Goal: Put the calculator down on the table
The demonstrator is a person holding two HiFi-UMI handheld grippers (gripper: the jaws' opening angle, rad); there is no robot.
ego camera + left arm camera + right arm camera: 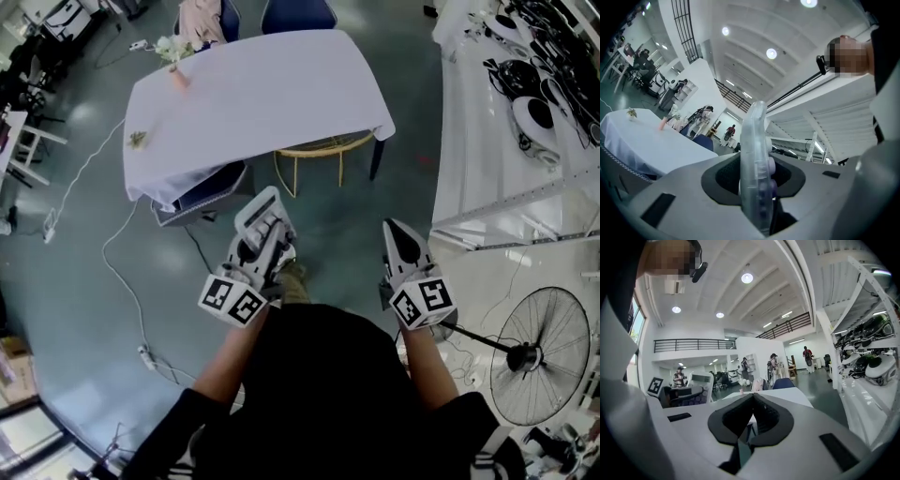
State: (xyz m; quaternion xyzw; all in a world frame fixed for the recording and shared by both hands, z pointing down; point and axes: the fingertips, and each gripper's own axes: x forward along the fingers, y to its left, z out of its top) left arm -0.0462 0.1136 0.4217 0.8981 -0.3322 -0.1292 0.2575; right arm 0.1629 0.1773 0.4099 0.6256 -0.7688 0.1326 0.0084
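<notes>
Well, my left gripper (265,228) is clamped on one thin, clear plastic calculator (753,154) with round purple buttons (770,165). My right gripper (751,422) is pressed together, empty. One white-clothed table (281,94) stands ahead.

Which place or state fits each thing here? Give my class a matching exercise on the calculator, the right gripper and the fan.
Things:
1. calculator
2. right gripper
3. fan

Places or states:
A. stands on the floor
B. clamped in the left gripper
C. jaws together, nothing between them

Pairs: 1-B, 2-C, 3-A
</notes>
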